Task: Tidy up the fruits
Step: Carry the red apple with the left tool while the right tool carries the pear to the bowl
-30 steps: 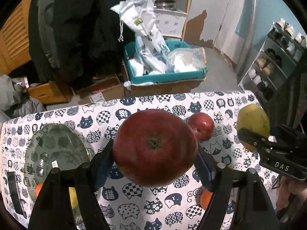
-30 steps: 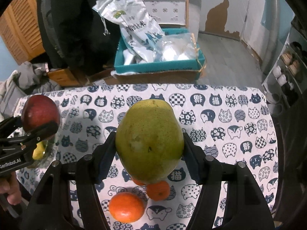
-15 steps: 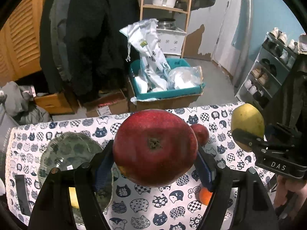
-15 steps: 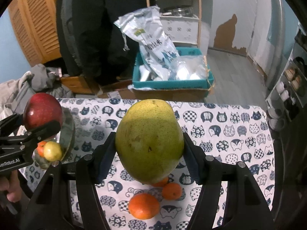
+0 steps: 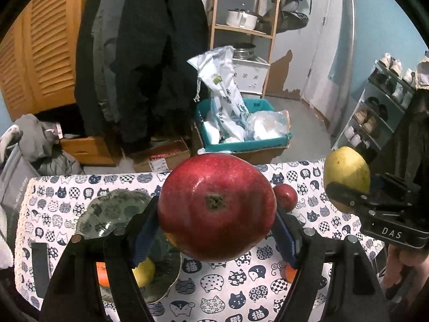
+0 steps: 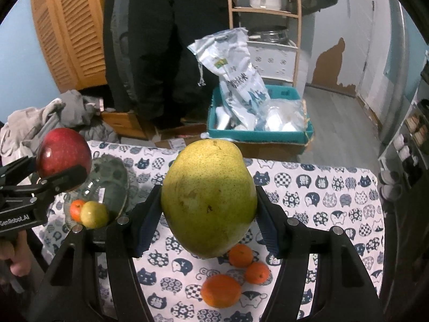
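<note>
The plate (image 6: 107, 177) holds an orange (image 6: 76, 209) and a small pear (image 6: 94, 214). Left tool (image 5: 217, 225) grips an apple (image 5: 217, 204), right tool (image 6: 209, 214) a pear (image 6: 209, 196), marked "DAS".

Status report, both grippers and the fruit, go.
Left gripper shut on red apple. Right gripper shut on green pear. Both held above the tablecloth. Glass plate holds two fruits already; path unobstructed.
</note>
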`<state>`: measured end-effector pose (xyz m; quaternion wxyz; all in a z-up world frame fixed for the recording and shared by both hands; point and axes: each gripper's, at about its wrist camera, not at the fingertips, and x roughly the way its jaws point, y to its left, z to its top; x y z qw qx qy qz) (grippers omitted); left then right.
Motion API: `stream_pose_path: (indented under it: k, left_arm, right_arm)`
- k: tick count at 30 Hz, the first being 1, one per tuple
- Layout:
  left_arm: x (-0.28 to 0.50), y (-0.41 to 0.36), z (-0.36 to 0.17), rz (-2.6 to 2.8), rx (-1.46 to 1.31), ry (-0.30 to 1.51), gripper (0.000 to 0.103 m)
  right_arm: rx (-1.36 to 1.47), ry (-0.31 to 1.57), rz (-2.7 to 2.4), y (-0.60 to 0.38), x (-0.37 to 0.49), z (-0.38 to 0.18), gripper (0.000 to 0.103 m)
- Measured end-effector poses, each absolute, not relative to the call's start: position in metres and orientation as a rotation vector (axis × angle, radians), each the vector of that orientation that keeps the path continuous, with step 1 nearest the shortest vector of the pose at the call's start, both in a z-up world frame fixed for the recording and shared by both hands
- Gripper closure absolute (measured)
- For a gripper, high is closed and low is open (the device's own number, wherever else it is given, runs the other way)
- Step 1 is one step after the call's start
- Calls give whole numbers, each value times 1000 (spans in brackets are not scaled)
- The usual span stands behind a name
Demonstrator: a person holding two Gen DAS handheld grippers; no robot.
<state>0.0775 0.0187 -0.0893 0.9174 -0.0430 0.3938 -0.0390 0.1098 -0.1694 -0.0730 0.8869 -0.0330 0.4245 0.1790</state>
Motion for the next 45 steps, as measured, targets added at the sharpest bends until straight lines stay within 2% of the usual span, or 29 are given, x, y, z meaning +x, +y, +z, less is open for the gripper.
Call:
stream_pose_path:
  k: [20, 45]
  left_arm:
    - [66, 88, -93, 42, -154, 812, 25]
    - [44, 190, -124, 222, -242, 874, 25]
  right_arm:
    - [-96, 891, 489, -101, 122, -79, 37]
    - [-149, 952, 651, 13, 130, -103, 37]
